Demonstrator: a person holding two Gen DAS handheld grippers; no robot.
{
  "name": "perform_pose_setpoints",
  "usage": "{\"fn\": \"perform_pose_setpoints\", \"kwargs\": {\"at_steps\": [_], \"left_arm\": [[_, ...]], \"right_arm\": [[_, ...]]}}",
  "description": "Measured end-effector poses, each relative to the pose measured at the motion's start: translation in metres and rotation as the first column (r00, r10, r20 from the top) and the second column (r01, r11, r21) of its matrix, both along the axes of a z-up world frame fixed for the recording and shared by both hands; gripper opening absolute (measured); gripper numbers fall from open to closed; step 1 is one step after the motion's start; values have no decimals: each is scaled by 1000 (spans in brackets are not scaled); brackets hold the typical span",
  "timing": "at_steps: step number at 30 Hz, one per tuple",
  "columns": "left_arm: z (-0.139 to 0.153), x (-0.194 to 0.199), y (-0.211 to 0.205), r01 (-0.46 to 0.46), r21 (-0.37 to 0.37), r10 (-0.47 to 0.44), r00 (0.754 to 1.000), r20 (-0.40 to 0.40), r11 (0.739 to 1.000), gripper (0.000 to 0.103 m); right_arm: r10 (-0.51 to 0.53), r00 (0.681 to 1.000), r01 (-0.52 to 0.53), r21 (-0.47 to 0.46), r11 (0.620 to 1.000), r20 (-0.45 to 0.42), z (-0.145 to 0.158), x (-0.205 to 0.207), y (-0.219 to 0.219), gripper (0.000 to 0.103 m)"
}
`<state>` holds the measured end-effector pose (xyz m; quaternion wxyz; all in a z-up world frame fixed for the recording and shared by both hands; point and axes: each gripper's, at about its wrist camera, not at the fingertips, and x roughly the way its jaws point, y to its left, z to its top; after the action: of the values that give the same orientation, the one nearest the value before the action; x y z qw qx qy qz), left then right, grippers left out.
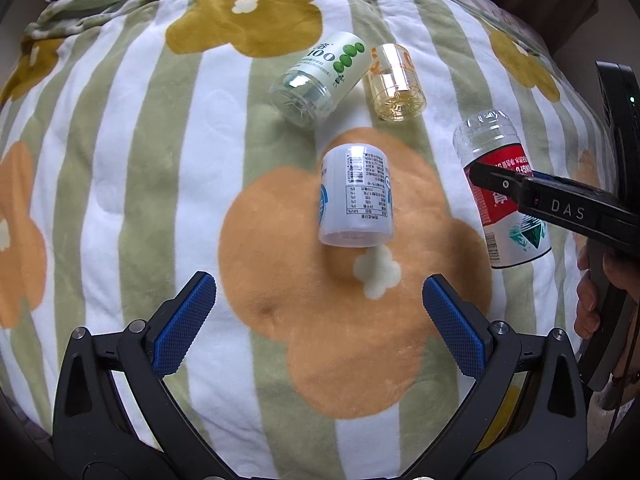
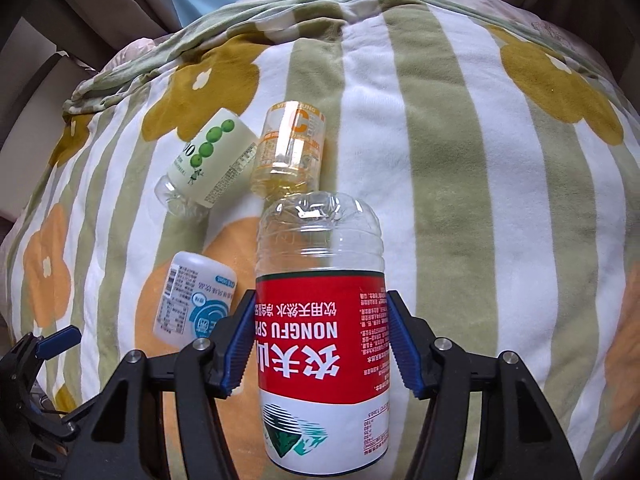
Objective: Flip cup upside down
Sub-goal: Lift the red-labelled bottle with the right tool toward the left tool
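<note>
Soft fleece bedding [image 1: 120,160] with green and white stripes and large orange and mustard flowers fills both views, with a rumpled fold along its far edge.

Four cut-off bottle cups are on it. The red-labelled cup [image 2: 320,340] is clamped at its label between the blue pads [image 2: 240,344] of the right gripper [image 2: 322,340], closed base toward the far side and label text upside down; whether its open rim touches the bedding cannot be told. In the left wrist view the same cup [image 1: 504,200] is at the right, with one black finger [image 1: 520,188] crossing its label and part of a hand [image 1: 592,288] behind the handle.

The left gripper [image 1: 320,320] is spread wide with nothing between its pads, over an orange flower. Just ahead of it stands the white cup with a blue logo and barcode [image 1: 356,200], base uppermost. Farther away, side by side and close together, are the white cup with green dots [image 1: 320,76], tilted, and the clear yellow-tinted cup [image 1: 396,84]; both show their moulded bases toward the cameras.

No cup lies between the left gripper and the white cup. In the right wrist view the held cup hides part of the yellow one [image 2: 292,148].
</note>
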<state>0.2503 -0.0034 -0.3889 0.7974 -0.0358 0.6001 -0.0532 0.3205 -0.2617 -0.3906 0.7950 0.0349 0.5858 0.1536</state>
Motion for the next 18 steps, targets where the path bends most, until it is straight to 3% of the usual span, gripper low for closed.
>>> {"fn": "perform_pose_setpoints", "kwargs": {"at_steps": [4,12,18], "left_arm": [[1,-27,13,-16,-4,16,1000,-27,1000,103],[-10,-97,51,-113,4,113,989,-93,994,103],[-16,-132,66,-143,20,145,981,-129,989,103]], "right_arm": [[24,999,-22,38,999,-42,4,-42,9,57],[1,981,25,133,991,-193,-20,-128,22,57],[17,975,11,124,992,-223,-44,-164,41,57]]}}
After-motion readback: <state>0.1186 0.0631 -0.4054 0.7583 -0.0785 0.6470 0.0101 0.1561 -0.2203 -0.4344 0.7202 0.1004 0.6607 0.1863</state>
